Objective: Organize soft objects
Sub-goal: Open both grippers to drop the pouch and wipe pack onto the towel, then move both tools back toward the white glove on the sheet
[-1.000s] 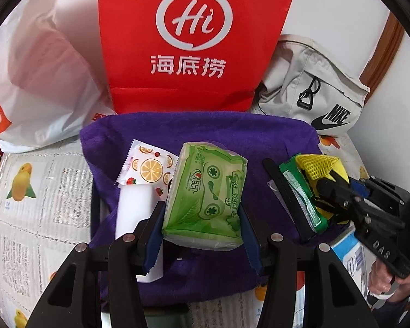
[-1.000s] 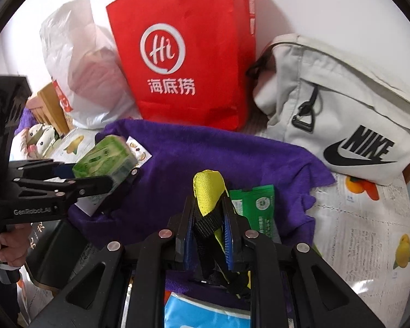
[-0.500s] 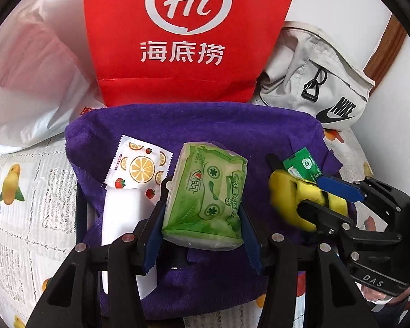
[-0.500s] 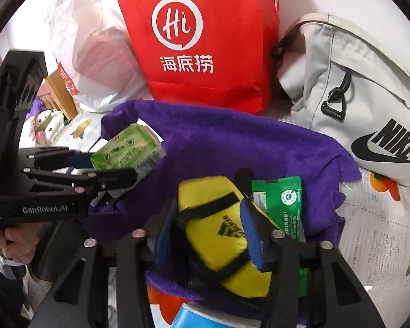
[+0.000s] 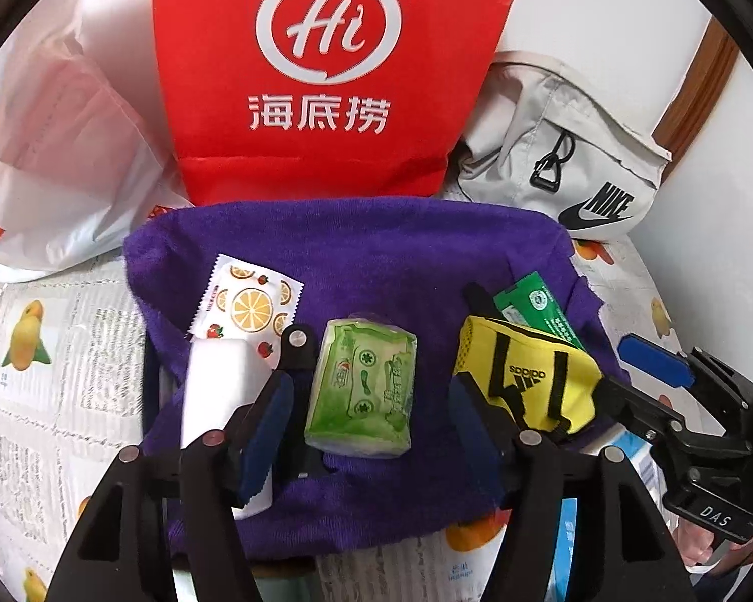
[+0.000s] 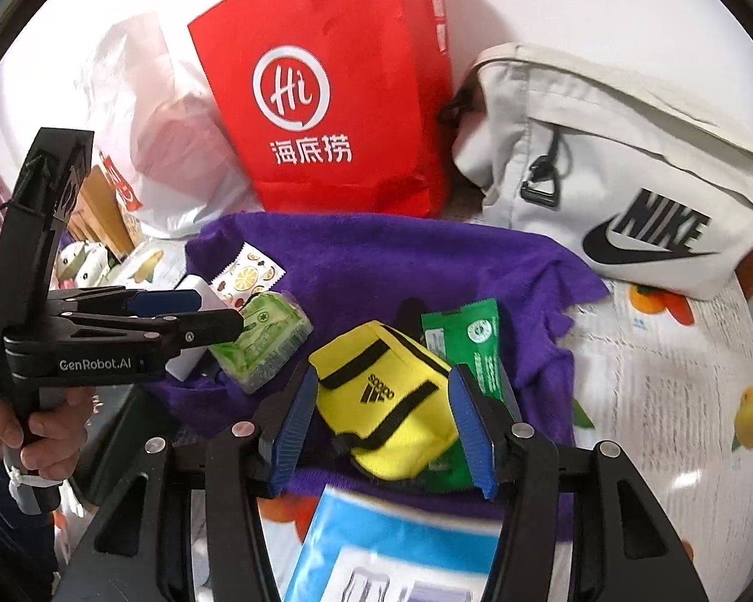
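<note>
Opening, both grippers release: left gripper [image 5: 371, 401] around the soft green tissue pack [image 5: 361, 394] mid purple towel [image 5: 376, 251], right gripper [image 6: 384, 426] around the squashy yellow fabric pouch [image 6: 384, 404] near its right edge; both light, best pinched across their sides.
</note>
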`<state>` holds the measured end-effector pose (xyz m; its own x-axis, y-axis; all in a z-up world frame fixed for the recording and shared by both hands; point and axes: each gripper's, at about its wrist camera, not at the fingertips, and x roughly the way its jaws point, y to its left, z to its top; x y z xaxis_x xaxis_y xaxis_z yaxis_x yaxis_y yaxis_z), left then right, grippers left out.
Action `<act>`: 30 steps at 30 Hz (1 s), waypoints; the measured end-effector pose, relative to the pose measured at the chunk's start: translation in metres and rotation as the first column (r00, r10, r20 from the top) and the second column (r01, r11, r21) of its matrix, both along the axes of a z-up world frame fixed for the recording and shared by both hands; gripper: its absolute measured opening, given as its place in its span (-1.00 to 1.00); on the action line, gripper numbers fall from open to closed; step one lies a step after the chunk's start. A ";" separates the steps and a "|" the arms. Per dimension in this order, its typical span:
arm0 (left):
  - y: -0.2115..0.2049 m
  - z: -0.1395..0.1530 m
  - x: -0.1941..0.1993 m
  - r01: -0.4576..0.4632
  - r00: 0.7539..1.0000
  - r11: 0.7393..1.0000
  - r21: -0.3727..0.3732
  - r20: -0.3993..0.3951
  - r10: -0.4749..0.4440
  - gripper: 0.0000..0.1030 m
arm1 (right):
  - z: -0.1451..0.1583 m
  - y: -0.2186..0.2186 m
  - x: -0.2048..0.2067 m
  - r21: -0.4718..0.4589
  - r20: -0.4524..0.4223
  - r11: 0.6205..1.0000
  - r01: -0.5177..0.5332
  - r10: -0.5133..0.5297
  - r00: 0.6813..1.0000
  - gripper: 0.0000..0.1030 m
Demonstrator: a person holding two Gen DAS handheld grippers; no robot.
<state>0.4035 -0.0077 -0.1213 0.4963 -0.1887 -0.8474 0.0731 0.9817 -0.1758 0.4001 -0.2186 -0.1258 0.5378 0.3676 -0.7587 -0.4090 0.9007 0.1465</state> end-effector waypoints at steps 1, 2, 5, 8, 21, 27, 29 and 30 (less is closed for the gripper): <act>0.001 0.003 -0.003 -0.002 1.000 1.000 0.003 0.005 0.002 0.22 | 0.002 0.000 -0.003 0.001 0.003 1.000 0.002 -0.002 1.000 0.05; 0.001 0.007 -0.008 -0.007 1.000 1.000 0.009 0.014 0.007 0.22 | 0.004 -0.001 -0.008 0.002 0.007 1.000 0.003 -0.003 1.000 0.05; 0.003 0.018 -0.023 -0.021 0.999 1.000 0.001 0.032 0.021 0.22 | 0.012 -0.003 -0.024 0.006 0.016 1.000 0.010 -0.010 1.000 0.05; 0.007 0.027 -0.040 -0.036 0.998 0.999 -0.021 0.043 0.037 0.22 | 0.021 -0.009 -0.043 0.025 0.021 0.999 0.022 -0.022 1.000 0.05; 0.039 0.071 -0.154 -0.073 0.985 0.977 -0.198 0.141 0.102 0.22 | 0.046 -0.021 -0.147 0.054 0.065 0.996 0.067 -0.071 0.995 0.06; 0.046 0.063 -0.195 -0.062 0.987 0.977 -0.203 0.132 0.090 0.22 | 0.039 -0.015 -0.193 0.080 0.048 0.996 0.050 -0.054 0.997 0.06; 0.048 0.058 -0.207 -0.060 0.987 0.979 -0.194 0.135 0.088 0.22 | 0.034 -0.012 -0.205 0.072 0.039 0.997 0.037 -0.040 0.998 0.06; 0.048 0.055 -0.211 -0.064 0.988 0.979 -0.192 0.129 0.089 0.22 | 0.031 -0.010 -0.211 0.069 0.036 0.997 0.036 -0.038 0.999 0.06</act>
